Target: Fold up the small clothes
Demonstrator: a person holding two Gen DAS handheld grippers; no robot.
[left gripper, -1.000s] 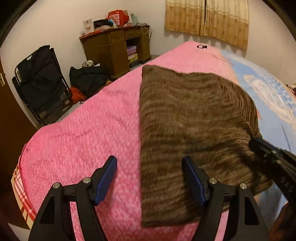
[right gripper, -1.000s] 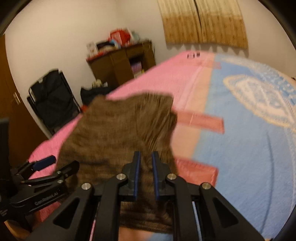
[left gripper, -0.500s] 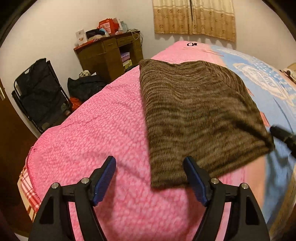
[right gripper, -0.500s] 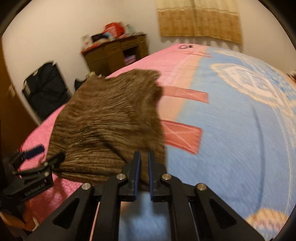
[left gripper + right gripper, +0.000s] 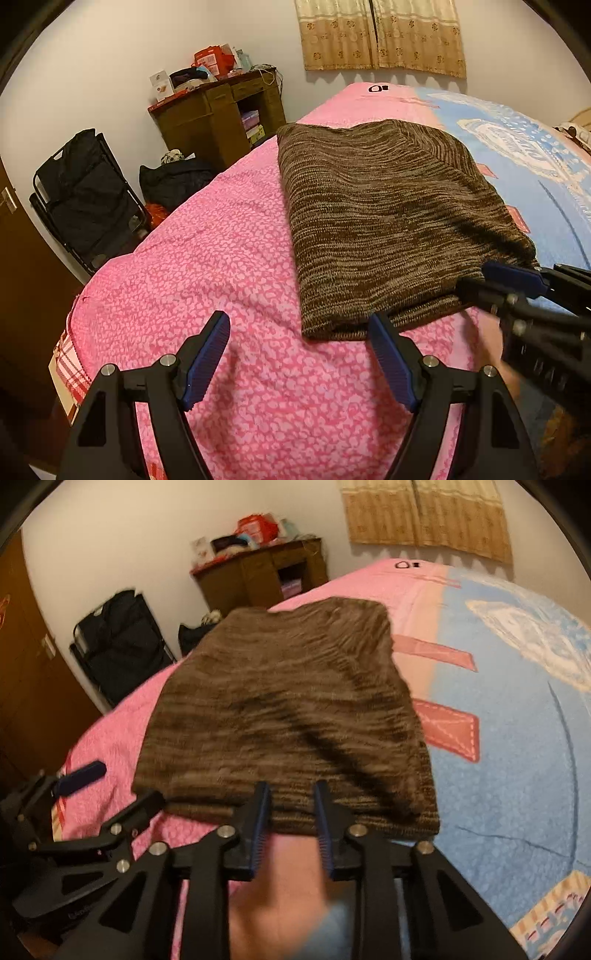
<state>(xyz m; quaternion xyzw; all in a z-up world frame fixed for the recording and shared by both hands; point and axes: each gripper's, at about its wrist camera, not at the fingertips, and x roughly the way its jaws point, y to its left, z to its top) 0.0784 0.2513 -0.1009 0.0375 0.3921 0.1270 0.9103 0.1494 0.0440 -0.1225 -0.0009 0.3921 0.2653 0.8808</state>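
A brown knitted garment (image 5: 384, 221) lies folded flat on the bed, across the seam between the pink cover (image 5: 207, 273) and the blue blanket (image 5: 554, 206). My left gripper (image 5: 299, 354) is open and empty, just short of the garment's near left corner. My right gripper (image 5: 291, 812) has its jaws parted a little at the garment's (image 5: 288, 716) near edge, holding nothing. It shows from the side in the left wrist view (image 5: 491, 284).
A wooden desk (image 5: 218, 114) with clutter stands at the far wall. A black folding chair (image 5: 85, 195) and a dark bag (image 5: 173, 181) sit on the floor left of the bed. Curtains (image 5: 380, 33) hang at the back.
The right gripper has let go of the garment and opened a little. The garment now lies flat, folded over. Both grippers have drawn back toward the near edge.
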